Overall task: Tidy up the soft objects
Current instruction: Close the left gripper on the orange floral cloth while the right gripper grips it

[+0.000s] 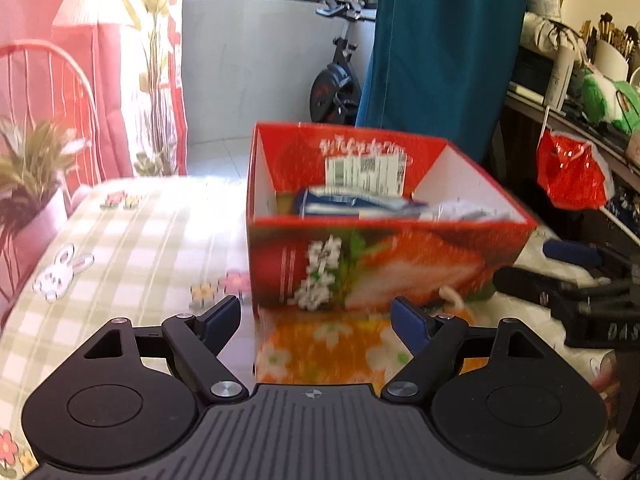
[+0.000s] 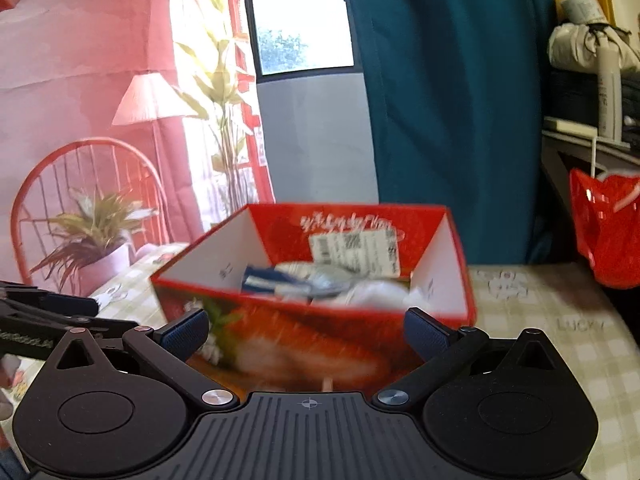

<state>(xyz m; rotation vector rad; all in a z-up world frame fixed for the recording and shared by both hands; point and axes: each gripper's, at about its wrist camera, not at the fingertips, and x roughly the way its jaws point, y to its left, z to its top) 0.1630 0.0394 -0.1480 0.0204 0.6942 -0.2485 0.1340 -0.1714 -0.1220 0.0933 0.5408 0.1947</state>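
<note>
Right wrist view: the red box [image 2: 316,320] is framed low centre by the spread, empty right gripper [image 2: 306,330]; its near wall could be knocked by a careless advance.

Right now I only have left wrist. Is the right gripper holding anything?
Observer: No. The right gripper is open, with nothing between its pads.
Operator: Aimed where?
Observer: At the red box; its near wall sits just ahead of the fingers.
Operator: What's right of the box?
Observer: Checked tablecloth, printed LUCKY.
</note>
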